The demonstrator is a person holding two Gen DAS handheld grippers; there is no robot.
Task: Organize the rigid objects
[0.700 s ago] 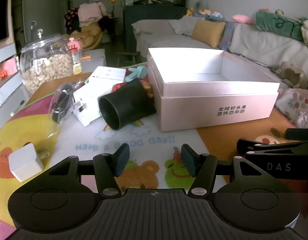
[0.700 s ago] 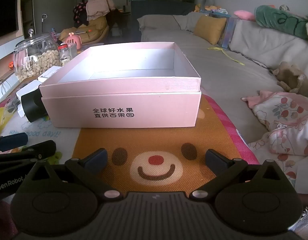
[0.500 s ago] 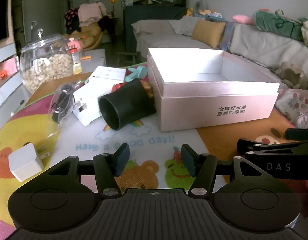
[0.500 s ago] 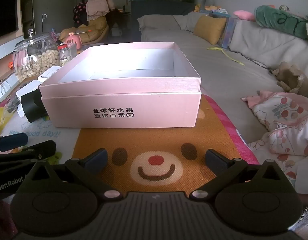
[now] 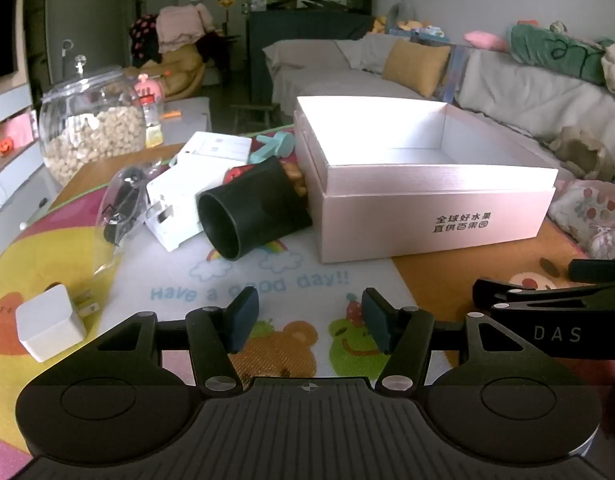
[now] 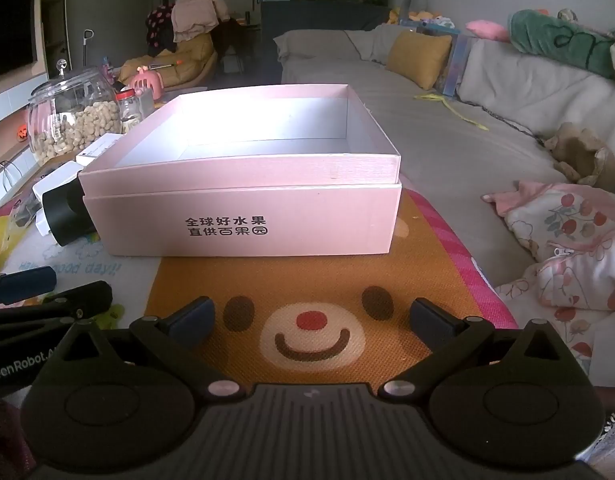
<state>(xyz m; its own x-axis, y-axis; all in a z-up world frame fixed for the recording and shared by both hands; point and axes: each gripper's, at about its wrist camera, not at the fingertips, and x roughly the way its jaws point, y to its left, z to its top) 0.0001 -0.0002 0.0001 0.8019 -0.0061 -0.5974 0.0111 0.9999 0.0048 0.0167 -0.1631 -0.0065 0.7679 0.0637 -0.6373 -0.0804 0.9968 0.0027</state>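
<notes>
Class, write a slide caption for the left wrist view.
Open left tongs face a tipped black cup beside an empty pink box.

Peanut jar (image 5: 92, 128), sofa (image 5: 503, 80), cartoon mat (image 6: 315, 292)

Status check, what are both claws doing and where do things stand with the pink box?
Left claw open, empty. Right claw open, empty. Pink box empty; black cup on its side, touching it. Nothing between claws and box.

Dim fisheye views, edges bowed; glare whitens the box (image 5: 387, 120) interior.
</notes>
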